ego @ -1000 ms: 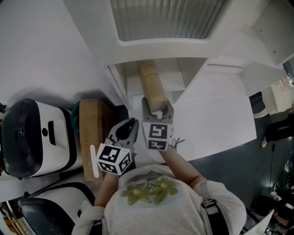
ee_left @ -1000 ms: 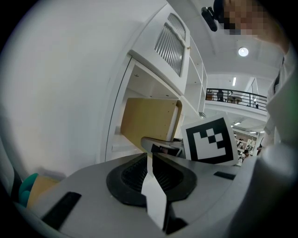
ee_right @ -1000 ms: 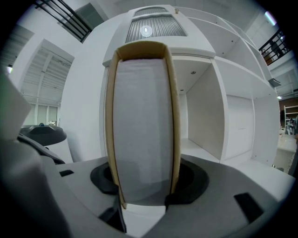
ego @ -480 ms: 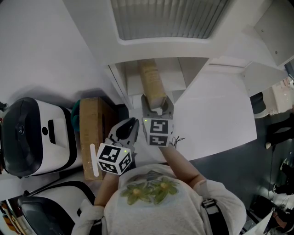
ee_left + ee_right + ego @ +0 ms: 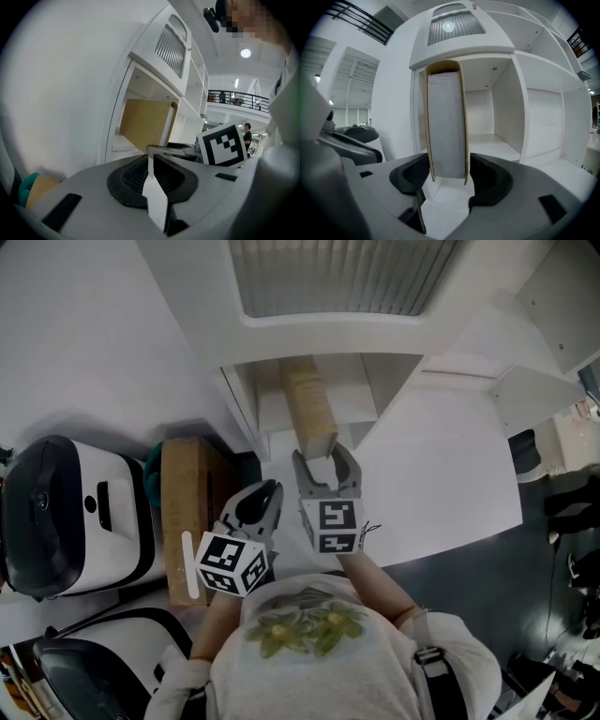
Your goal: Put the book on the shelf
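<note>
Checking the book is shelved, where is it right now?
In the head view, the book stands upright at the left of the shelf compartment, its near end between the right gripper's jaws, which have just been opening.

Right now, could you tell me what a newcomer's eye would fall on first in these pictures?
The tan book stands upright in the white shelf, its near end between the jaws of the right gripper, which have just been opening and do not press on it. The left gripper hangs shut and empty beside it, with a brown box further left.
</note>
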A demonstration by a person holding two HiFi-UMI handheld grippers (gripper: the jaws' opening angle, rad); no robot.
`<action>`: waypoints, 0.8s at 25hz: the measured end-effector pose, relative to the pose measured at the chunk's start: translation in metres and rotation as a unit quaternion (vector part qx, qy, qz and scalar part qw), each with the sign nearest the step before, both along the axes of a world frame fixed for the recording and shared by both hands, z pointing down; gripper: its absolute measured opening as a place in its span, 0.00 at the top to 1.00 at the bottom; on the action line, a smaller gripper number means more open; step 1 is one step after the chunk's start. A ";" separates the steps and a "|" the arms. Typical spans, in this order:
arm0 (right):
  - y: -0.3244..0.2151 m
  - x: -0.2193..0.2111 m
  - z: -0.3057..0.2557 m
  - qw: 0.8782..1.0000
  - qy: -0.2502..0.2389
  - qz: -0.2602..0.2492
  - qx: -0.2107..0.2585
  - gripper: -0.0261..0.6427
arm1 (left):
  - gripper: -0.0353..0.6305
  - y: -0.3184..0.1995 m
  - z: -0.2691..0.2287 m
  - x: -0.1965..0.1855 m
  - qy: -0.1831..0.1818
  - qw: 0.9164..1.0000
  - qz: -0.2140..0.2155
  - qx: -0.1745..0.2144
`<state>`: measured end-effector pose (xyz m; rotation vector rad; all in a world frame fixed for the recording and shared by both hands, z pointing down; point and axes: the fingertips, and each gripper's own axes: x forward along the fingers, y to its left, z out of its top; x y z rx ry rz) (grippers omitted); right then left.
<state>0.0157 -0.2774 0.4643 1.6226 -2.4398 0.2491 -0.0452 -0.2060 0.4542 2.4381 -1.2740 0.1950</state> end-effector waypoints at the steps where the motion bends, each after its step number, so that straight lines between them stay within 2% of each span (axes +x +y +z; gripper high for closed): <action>1: 0.003 0.000 0.001 1.000 0.002 -0.004 0.000 0.58 | 0.86 0.001 0.000 0.000 0.000 1.000 0.000 0.000; 9: 0.020 0.004 -0.003 1.000 0.016 -0.008 0.015 0.58 | 0.86 0.007 -0.002 -0.003 0.003 1.000 -0.004 0.002; 12: 0.023 0.006 -0.003 1.000 0.017 -0.002 0.016 0.63 | 0.86 0.010 -0.002 -0.004 0.002 1.000 -0.005 0.002; 20: 0.025 0.005 -0.003 1.000 0.014 0.001 0.014 0.63 | 0.86 0.014 -0.004 -0.007 0.001 1.000 -0.011 0.005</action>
